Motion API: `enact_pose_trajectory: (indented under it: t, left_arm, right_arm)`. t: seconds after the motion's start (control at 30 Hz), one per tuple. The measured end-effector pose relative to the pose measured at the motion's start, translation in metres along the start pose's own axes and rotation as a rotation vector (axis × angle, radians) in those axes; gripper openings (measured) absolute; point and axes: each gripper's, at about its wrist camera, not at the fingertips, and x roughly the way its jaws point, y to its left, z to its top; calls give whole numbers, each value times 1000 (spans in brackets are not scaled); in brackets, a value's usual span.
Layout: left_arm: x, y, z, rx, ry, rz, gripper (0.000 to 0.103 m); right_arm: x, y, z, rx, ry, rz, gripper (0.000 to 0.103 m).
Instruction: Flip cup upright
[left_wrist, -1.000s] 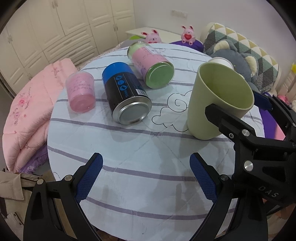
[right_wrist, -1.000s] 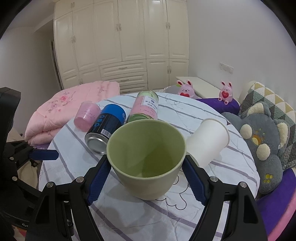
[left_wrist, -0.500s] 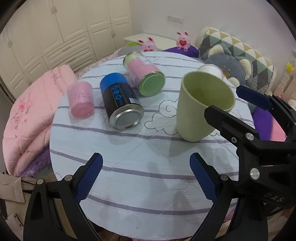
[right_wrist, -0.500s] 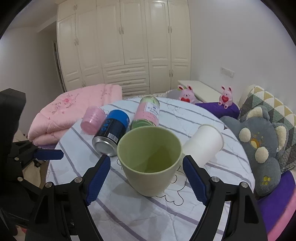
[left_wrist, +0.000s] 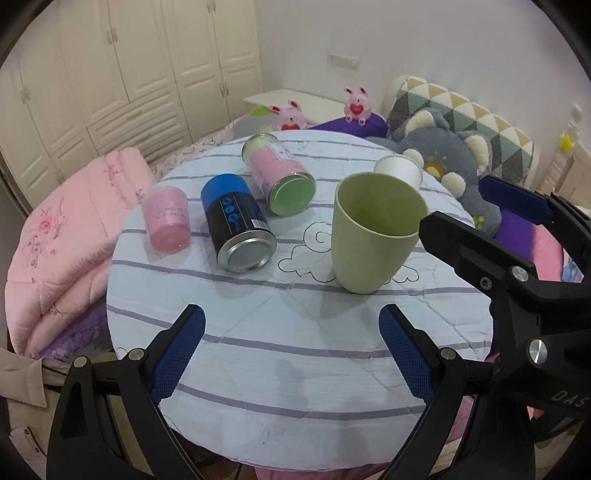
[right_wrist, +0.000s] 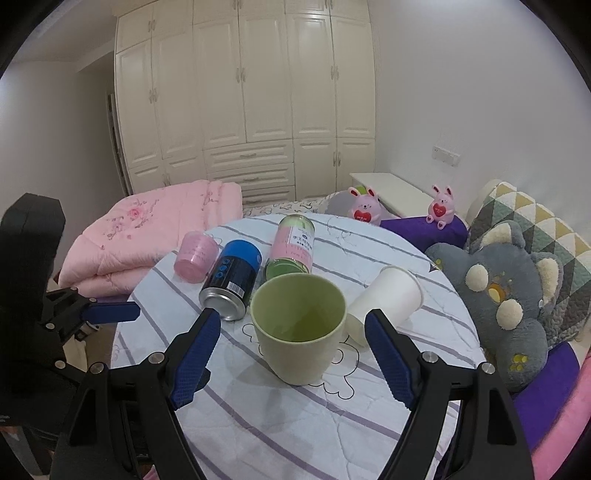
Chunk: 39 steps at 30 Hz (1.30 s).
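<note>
A light green cup (left_wrist: 373, 236) stands upright, mouth up, on the round striped table (left_wrist: 295, 369); it also shows in the right wrist view (right_wrist: 299, 328). My right gripper (right_wrist: 293, 354) is open, its blue pads on either side of the cup and apart from it, drawn back toward me. My left gripper (left_wrist: 291, 354) is open and empty above the table's near part, left of the cup. The right gripper's black fingers (left_wrist: 480, 258) show at the right of the left wrist view.
On the table lie a blue can (left_wrist: 236, 225), a pink and green canister (left_wrist: 280, 177), a white paper cup (right_wrist: 388, 302) and a pink cup (left_wrist: 166, 218). A folded pink quilt (left_wrist: 55, 236) lies left; a grey plush pillow (right_wrist: 506, 299) lies right.
Both grippers have pulled back and up from the table. The right gripper's pads have drawn away from the green cup, which stays standing upright.
</note>
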Motion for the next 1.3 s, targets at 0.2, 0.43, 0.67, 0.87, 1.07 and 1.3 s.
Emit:
enact_pose_trajectory:
  t: [0.2,0.43,0.67,0.87,1.07,1.3]
  left_arm:
    - [-10,2,-5,-6,-22,4,99]
    - [-28,7,-13,-20,-71,-8,99]
    - [-49,26,-17,-79,-136,-8,103]
    - [-66,26,-18,-86,-189,-20,103]
    - [-86,18,-19,-74,-288,-23,103]
    - [-109,14,-21,-74,-428,14,103]
  right_arm:
    - [-11,2,0,13,8,-14,82]
    - [-30,-1,0,43,3,-47,82]
    - [-52,-7,1,93,-1,-81,82]
    - [-61,-5,0,111,-4,-99,82]
    - [-70,-4,-3,117,-24,-115,82]
    - [-88,-1,-1,105,-121,-151,82]
